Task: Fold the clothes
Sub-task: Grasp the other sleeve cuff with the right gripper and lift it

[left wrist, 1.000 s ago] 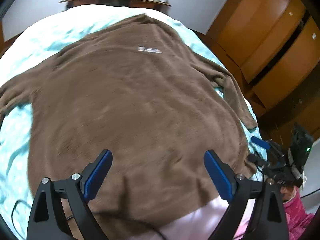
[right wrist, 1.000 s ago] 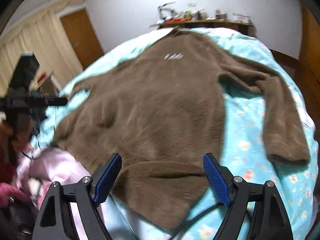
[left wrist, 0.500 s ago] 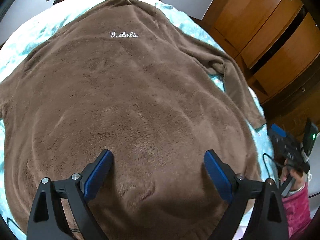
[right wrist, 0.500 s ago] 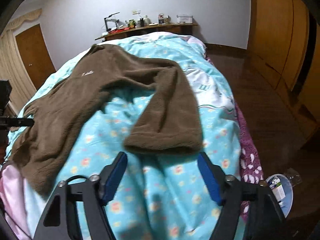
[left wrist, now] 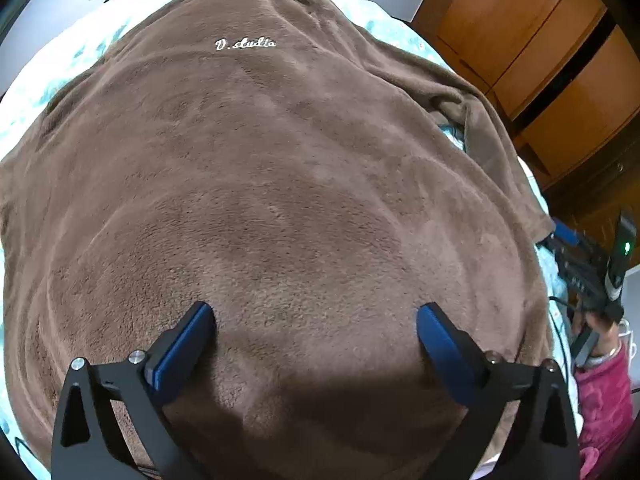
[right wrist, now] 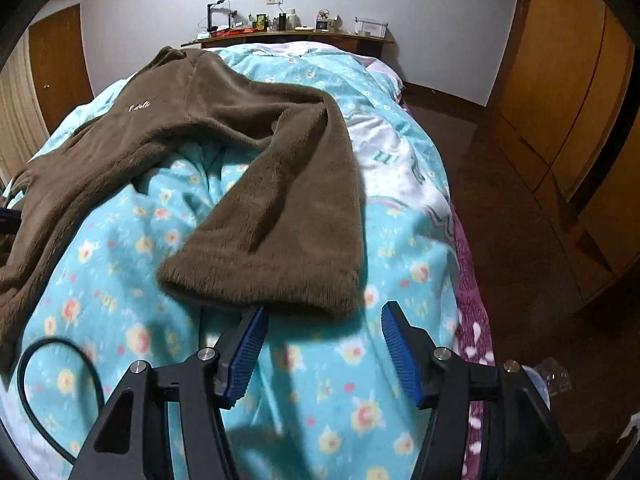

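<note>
Your right tool has swung away from the sweater's hem over the last second and now lines up on the sleeve cuff, which lies just ahead of its fingertips on the flowered quilt. Its jaws are closing, but nothing is between them yet: the cuff edge sits just beyond the left pad and the gap between the pads shows only quilt. So you hold nothing there; you need to push a little farther forward before the pads meet, or they will close on air or on bedding.

Your left tool has dropped closer to the brown sweater, which now fills nearly all of its view, spread flat on the bed with the white lettering far ahead near the collar. Its jaws are opening to full width and stand released over the lower body of the garment, gripping nothing.

For the fold, this looks like the start of bringing the right sleeve across the body. The sleeve lies bent and angled out beside the torso, well to the right of the left tool.
</note>
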A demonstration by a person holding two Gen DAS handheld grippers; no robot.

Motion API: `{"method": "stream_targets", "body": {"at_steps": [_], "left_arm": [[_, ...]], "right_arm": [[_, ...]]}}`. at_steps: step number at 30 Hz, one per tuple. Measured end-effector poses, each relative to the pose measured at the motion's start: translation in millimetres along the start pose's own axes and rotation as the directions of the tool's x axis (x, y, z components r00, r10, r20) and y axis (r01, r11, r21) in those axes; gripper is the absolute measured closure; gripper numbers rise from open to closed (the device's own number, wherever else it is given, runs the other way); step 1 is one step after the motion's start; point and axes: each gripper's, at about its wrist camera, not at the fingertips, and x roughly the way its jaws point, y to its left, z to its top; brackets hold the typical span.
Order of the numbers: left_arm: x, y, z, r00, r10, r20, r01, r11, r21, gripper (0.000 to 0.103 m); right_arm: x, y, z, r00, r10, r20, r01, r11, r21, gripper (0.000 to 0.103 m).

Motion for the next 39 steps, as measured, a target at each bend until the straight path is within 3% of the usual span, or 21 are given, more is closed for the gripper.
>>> {"method": "stream_targets", "body": {"at_steps": [3,4,5,8,13,17,20,24,27,32,39], "left_arm": [[-1.0,0.4,-1.7,1.0,0.0,0.002,0.0,1.0,0.002,0.001],[-1.8,1.8,-2.5,1.0,-0.005,0.004,0.005,1.0,-0.002,0.001],[-2.2,2.8,-3.2,1.0,-0.008,0.004,0.008,1.0,-0.005,0.001],[-2.5,4.5,-3.5,1.0,-0.008,0.001,0.008,1.0,-0.007,0.001],[-0.3,5.1,-3.6,1.0,0.005,-0.012,-0.005,1.0,0.002,0.001],[-1.0,8.7,-4.3,1.0,0.0,-0.014,0.0,1.0,-0.003,0.001],[-1.5,10.8,-4.8,1.0,-0.001,-0.014,0.001,1.0,-0.004,0.001],[0.1,12.3,-5.1,1.0,0.004,-0.019,-0.005,1.0,-0.003,0.001],[-0.1,14.0,-5.5,1.0,0.007,-0.02,-0.007,1.0,-0.003,0.001],[-1.5,17.9,-6.5,1.0,0.004,-0.019,-0.005,1.0,-0.008,0.001],[-1.2,22.1,-6.1,1.0,0.013,-0.029,-0.013,1.0,-0.005,0.001]], "right_arm": [[15.7,1.7,11.1,1.0,0.01,0.006,-0.01,1.0,-0.004,0.042],[19.1,1.9,13.3,1.0,0.014,0.008,-0.014,1.0,-0.001,0.046],[20.6,1.9,15.6,1.0,0.02,0.014,-0.02,1.0,0.004,0.069],[12.6,-9.5,22.4,0.998,0.011,0.061,-0.016,0.996,0.089,0.093],[-22.1,-59.4,31.6,0.982,-0.054,0.183,-0.007,0.947,0.32,0.095],[-39.5,-113.7,37.7,0.965,-0.112,0.239,-0.022,0.869,0.495,0.095],[-40.2,-142.6,44.3,0.957,-0.161,0.243,-0.002,0.831,0.556,0.096],[-33.8,-161.2,63.3,0.947,-0.209,0.243,0.035,0.823,0.568,0.096],[-19.8,-169.9,79.6,0.95,-0.221,0.219,0.064,0.828,0.557,0.095],[28.8,-183.0,91.7,0.983,-0.154,0.104,0.075,0.842,0.535,0.095],[60.0,-203.8,59.6,0.997,-0.083,-0.006,0.07,0.795,0.603,0.09]]}}
